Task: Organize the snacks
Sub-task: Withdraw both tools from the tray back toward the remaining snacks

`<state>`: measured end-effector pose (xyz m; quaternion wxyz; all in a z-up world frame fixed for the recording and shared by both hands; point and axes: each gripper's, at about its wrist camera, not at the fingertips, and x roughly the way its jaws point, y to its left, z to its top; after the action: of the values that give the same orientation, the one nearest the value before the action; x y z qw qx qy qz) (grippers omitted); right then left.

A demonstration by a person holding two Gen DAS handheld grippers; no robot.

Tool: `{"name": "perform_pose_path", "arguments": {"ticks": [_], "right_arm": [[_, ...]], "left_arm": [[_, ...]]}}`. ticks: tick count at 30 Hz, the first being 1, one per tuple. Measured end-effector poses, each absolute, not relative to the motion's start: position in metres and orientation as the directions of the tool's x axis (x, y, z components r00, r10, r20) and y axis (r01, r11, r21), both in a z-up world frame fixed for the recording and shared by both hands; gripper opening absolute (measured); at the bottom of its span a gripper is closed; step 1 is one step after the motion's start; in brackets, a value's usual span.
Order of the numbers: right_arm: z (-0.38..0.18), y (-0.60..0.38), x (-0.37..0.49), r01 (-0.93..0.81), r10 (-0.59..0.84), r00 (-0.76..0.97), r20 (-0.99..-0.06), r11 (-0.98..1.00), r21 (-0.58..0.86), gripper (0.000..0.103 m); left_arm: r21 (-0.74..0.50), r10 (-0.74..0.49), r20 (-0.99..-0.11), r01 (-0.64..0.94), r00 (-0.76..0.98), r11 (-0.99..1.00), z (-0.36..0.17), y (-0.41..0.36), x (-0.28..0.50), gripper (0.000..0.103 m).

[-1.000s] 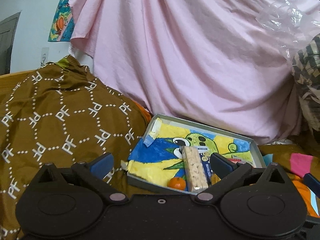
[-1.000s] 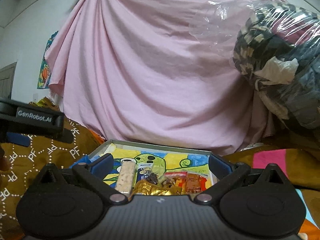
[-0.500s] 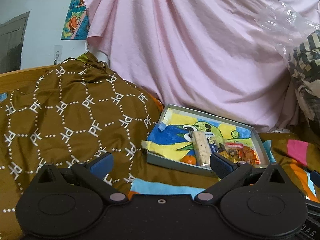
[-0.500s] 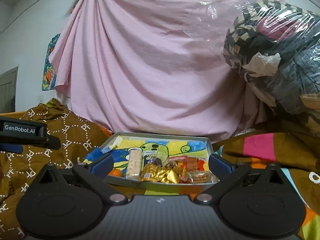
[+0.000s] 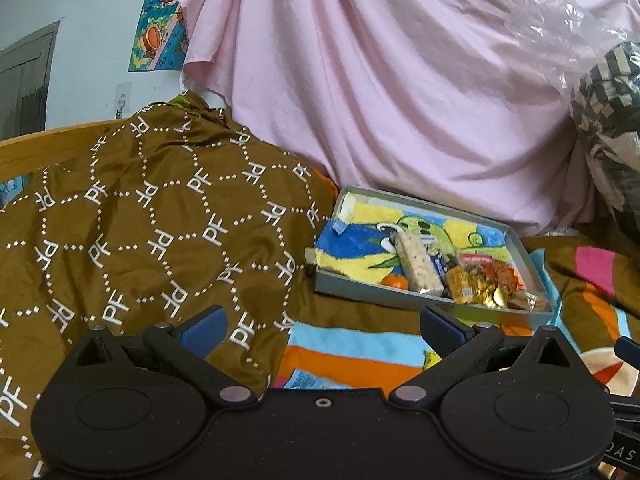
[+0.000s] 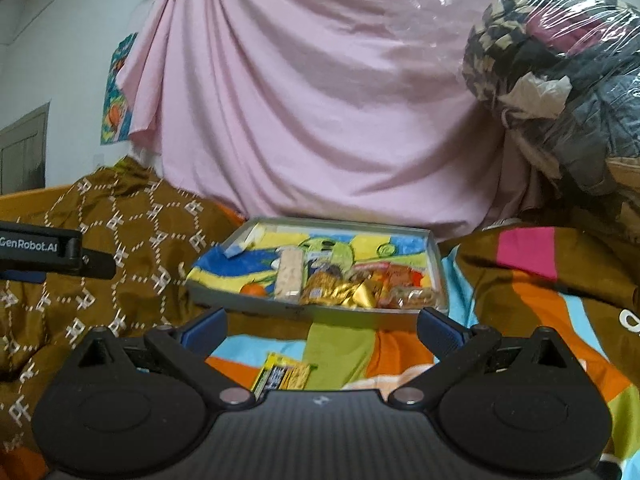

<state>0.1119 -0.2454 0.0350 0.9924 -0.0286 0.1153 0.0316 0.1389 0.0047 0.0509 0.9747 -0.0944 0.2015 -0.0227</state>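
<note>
Pink draped sheet behind; ahead of my fingers, grey tray [image 6: 436, 268] holds snacks. Both my left gripper [image 5: 323, 330] and right gripper [image 6: 322, 330] spread, empty. Yellow packet [image 6: 286, 374] beneath right fingers probably next: descend, pinch.

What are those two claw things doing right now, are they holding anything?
Left gripper: open, holding nothing.
Right gripper: open, holding nothing, with a yellow snack packet lying on the blanket below it.
</note>
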Motion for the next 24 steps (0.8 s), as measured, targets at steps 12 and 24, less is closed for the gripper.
{"name": "perform_pose_path", "arguments": {"ticks": [12, 24], "right_arm": [[0.023, -0.231, 0.097, -0.128, 0.097, 0.951, -0.294, 0.988, -0.088, 0.103], [0.008, -0.219, 0.104, -0.147, 0.084, 0.914, -0.397, 0.980, -0.131, 0.103]], "left_arm": [[-0.170, -0.069, -0.464, -0.012, 0.883, 0.985, 0.030, 0.011, 0.133, 0.102], [-0.147, -0.062, -0.532, -0.019, 0.845, 0.989, 0.008, 0.011, 0.133, 0.102]]}}
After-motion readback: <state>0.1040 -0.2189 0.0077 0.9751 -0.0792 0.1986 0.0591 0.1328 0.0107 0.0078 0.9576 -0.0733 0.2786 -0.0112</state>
